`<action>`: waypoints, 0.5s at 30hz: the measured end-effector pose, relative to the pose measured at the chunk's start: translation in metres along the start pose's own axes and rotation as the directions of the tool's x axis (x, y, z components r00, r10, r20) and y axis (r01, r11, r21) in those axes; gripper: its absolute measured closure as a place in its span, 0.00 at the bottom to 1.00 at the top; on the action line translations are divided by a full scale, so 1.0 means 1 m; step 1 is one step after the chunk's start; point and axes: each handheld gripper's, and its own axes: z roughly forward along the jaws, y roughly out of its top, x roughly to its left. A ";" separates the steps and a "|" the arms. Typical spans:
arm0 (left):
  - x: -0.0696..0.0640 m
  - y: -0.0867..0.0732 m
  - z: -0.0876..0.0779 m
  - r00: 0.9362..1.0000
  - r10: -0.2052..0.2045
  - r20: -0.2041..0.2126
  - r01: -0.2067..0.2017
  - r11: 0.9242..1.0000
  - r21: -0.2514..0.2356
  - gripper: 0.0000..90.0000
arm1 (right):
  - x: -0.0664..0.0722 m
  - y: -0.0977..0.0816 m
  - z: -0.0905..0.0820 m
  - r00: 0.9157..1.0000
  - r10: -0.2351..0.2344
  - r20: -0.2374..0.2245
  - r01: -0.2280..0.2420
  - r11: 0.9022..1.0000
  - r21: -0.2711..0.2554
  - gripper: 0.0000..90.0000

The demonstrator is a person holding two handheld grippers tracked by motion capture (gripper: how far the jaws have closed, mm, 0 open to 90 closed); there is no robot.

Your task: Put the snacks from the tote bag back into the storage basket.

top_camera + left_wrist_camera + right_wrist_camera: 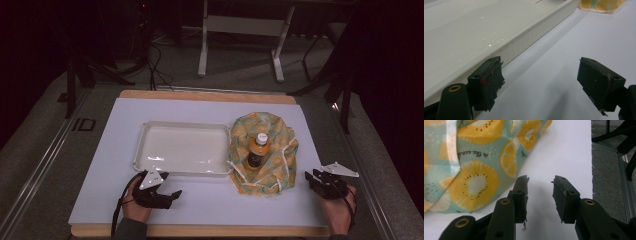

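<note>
Black jaws of the right hand-held gripper (540, 195) stand parted, nothing between them, low over the white table (210, 205) at its right near edge. Fruit-print cloth bag (263, 152) lies just to its left; in the right gripper view the bag's hem sits just beside the left jaw, apart from it. Bottle (257, 152) lies in the bag's open mouth, long axis running near-to-far, white cap at the far end. Right side is clearly nearer to it. Left hand-held gripper (162, 196) is also wide open and empty, parked on the near side of the cream tray (141, 145), jaws pointing right toward the bag. Tray sits left of the bag, edges touching or nearly so. White drawstring loops across the bag's near side; could snag a jaw.
</note>
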 end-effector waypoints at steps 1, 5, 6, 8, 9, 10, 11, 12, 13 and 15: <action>0.000 0.000 0.000 1.000 0.000 -0.001 0.000 1.000 -0.001 0.23 | 0.000 0.001 0.000 1.000 -0.006 -0.006 0.006 1.000 0.006 0.72; 0.000 0.000 0.000 1.000 0.000 0.002 0.000 1.000 -0.001 0.23 | 0.000 0.005 -0.002 0.999 -0.036 -0.021 0.037 0.999 0.034 0.72; 0.000 0.000 0.000 1.000 0.000 0.003 0.000 1.000 -0.001 0.23 | -0.001 0.006 -0.003 0.999 -0.038 -0.027 0.039 0.999 0.034 0.73; 0.000 0.000 0.000 1.000 -0.003 0.005 0.003 1.000 0.000 0.23 | -0.002 0.010 -0.006 0.998 -0.046 -0.035 0.047 0.998 0.036 0.73; 0.000 0.000 0.000 1.000 -0.006 0.006 0.006 1.000 0.002 0.23 | -0.002 0.011 -0.007 0.998 -0.048 -0.040 0.050 0.998 0.036 0.74; 0.000 0.000 0.000 1.000 -0.005 0.004 0.005 1.000 0.001 0.23 | -0.002 0.013 -0.008 0.998 -0.052 -0.045 0.054 0.998 0.038 0.74; 0.000 0.000 0.000 1.000 -0.004 0.007 0.004 1.000 0.002 0.23 | -0.003 0.014 -0.009 0.997 -0.059 -0.046 0.060 0.997 0.038 0.74; 0.000 0.000 0.000 1.000 -0.004 0.007 0.003 1.000 0.003 0.23 | -0.003 0.015 -0.009 0.997 -0.066 -0.049 0.068 0.997 0.042 0.74; -0.001 0.000 0.000 1.000 -0.003 0.007 0.003 1.000 0.002 0.23 | -0.003 0.016 -0.010 0.996 -0.071 -0.048 0.073 0.996 0.048 0.74; 0.000 0.000 0.000 1.000 -0.004 0.008 0.004 1.000 0.002 0.23 | -0.003 0.018 -0.011 0.995 -0.086 -0.048 0.088 0.995 0.053 0.75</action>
